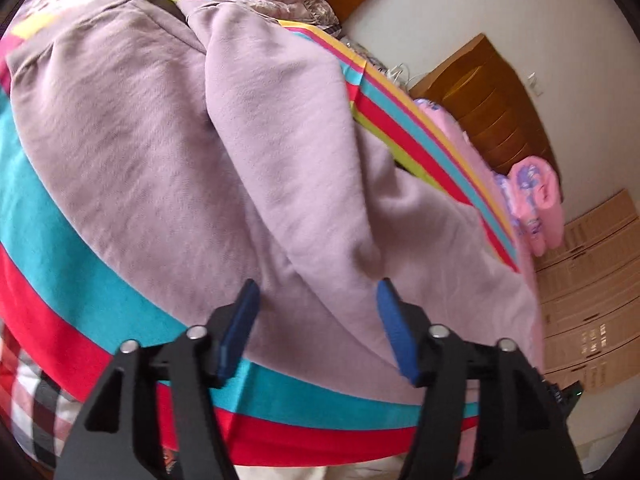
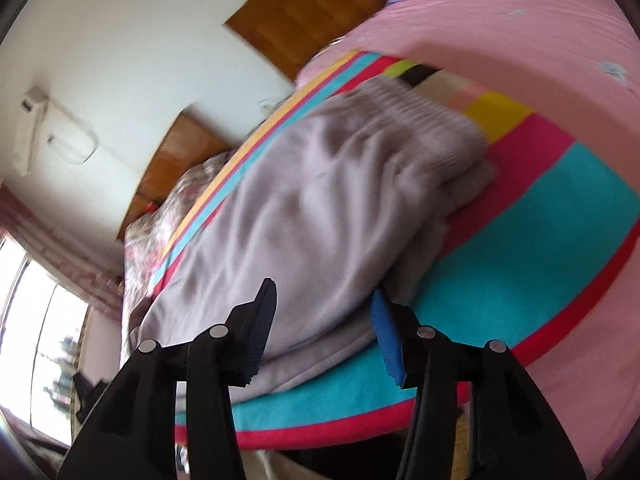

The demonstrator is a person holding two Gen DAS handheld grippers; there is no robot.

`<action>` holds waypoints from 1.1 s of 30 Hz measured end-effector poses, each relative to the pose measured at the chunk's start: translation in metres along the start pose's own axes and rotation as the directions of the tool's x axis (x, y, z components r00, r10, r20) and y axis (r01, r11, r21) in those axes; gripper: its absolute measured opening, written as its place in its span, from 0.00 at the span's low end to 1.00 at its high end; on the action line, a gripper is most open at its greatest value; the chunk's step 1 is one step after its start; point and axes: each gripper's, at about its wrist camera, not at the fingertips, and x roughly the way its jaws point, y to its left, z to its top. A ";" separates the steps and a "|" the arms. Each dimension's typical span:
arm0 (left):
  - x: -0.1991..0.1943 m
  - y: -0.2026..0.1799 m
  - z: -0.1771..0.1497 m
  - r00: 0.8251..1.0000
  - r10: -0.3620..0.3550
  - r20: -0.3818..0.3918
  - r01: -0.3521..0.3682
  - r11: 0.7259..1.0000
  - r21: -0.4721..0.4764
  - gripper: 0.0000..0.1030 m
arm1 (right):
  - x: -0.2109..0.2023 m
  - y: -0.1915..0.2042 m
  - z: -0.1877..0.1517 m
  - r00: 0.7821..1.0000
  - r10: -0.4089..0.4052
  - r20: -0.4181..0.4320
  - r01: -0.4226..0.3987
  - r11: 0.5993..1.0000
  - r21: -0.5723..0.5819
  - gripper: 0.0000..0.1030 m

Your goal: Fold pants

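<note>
I take the bed as my landmark: it wears a pink sheet, and a striped blanket in teal, red, pink and yellow lies over it. A wooden headboard stands against the white wall behind the bed, with a second wooden panel further along that wall. A white air conditioner hangs high on the same wall. Past the far end of the bed I see a bright window with pinkish curtains. Beside the bed, stacked cardboard boxes stand on the floor. A pink pillow sits at the bed's edge near them.
</note>
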 end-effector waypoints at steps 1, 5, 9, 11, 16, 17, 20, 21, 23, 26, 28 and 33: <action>0.000 0.002 -0.001 1.000 -0.012 -0.002 0.012 1.000 -0.018 0.61 | 0.002 0.003 -0.004 0.999 0.026 -0.020 -0.026 1.000 -0.010 0.46; 0.005 0.004 -0.005 0.998 -0.056 -0.021 0.055 0.996 -0.068 0.62 | 0.020 0.018 -0.022 0.992 0.088 -0.091 -0.091 0.996 -0.022 0.44; 0.018 -0.011 -0.005 0.998 -0.057 -0.020 0.056 0.998 -0.041 0.62 | 0.024 0.026 -0.029 0.987 0.125 -0.104 -0.127 0.992 -0.017 0.43; 0.023 -0.010 -0.002 0.997 -0.073 -0.008 0.073 0.996 -0.056 0.62 | 0.022 0.025 -0.029 0.987 0.126 -0.102 -0.128 0.992 -0.010 0.42; 0.028 0.018 0.016 0.977 -0.209 0.045 0.213 0.959 -0.185 0.65 | 0.018 0.027 -0.031 0.989 0.108 -0.100 -0.110 0.994 -0.012 0.42; 0.029 0.022 0.019 0.973 -0.226 0.050 0.231 0.953 -0.198 0.65 | 0.022 0.027 -0.030 0.989 0.107 -0.102 -0.108 0.994 -0.011 0.42; 0.033 0.017 0.026 0.969 -0.245 0.046 0.249 0.955 -0.162 0.64 | 0.029 0.031 -0.029 0.990 0.090 -0.105 -0.093 0.995 -0.023 0.42; 0.035 0.015 0.026 0.963 -0.266 0.046 0.270 0.951 -0.151 0.55 | 0.029 0.033 -0.029 0.991 0.082 -0.104 -0.086 0.996 -0.030 0.42; 0.040 0.008 0.025 0.964 -0.262 0.055 0.267 0.953 -0.141 0.29 | 0.029 0.036 -0.030 0.994 0.057 -0.098 -0.062 0.997 -0.047 0.36; 0.031 -0.001 0.018 0.966 -0.235 0.105 0.246 0.963 -0.107 0.09 | 0.026 0.035 -0.028 0.997 0.035 -0.072 -0.039 0.998 -0.054 0.13; 0.022 -0.016 0.017 0.974 -0.190 0.127 0.201 0.977 -0.077 0.08 | 0.025 0.045 -0.027 0.998 0.005 -0.059 -0.010 0.995 -0.096 0.09; -0.016 -0.052 0.019 0.983 -0.135 0.127 0.141 0.989 -0.039 0.07 | -0.002 0.061 -0.014 0.998 0.062 -0.023 -0.064 0.995 -0.077 0.08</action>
